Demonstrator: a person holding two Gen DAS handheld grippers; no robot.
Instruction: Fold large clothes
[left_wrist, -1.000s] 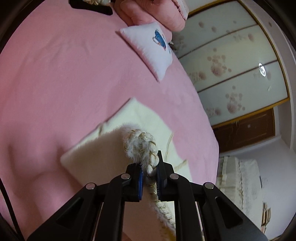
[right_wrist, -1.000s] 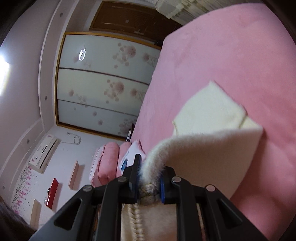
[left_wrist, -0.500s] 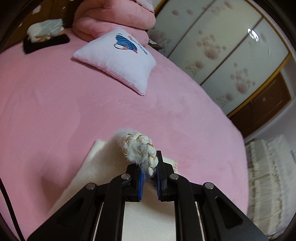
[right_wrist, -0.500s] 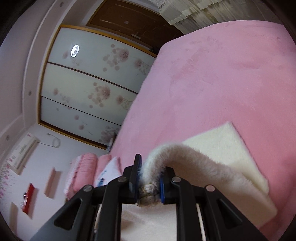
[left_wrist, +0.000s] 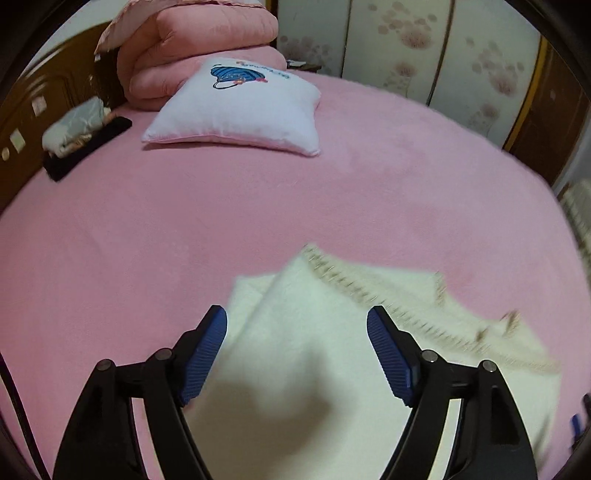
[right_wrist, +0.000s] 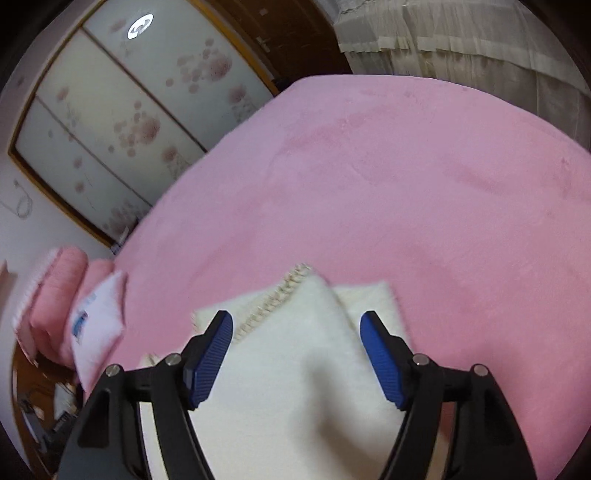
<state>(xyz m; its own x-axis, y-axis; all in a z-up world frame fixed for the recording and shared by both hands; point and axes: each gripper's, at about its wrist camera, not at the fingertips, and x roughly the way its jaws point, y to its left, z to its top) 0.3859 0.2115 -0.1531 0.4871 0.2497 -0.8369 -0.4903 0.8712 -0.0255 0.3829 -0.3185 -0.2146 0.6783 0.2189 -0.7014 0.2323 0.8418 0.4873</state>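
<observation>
On the pink bed (left_wrist: 258, 206), both tongs, left (left_wrist: 296, 321) and right (right_wrist: 296, 323), gape wide over the folded cream garment (left_wrist: 303, 339); pillow (left_wrist: 240, 107) print unreadable.

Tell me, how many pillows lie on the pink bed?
1: a white pillow with a blue print, near the head of the pink bed, beside a folded pink quilt. Others may lie outside the views.

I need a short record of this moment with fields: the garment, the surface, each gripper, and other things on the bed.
garment: cream fluffy garment, folded, lying flat, braided trim on top
surface: pink bed cover
left gripper: open, above the garment, holds nothing
right gripper: open, above the garment, holds nothing
other things: white pillow with blue print, folded pink quilt behind it
</observation>
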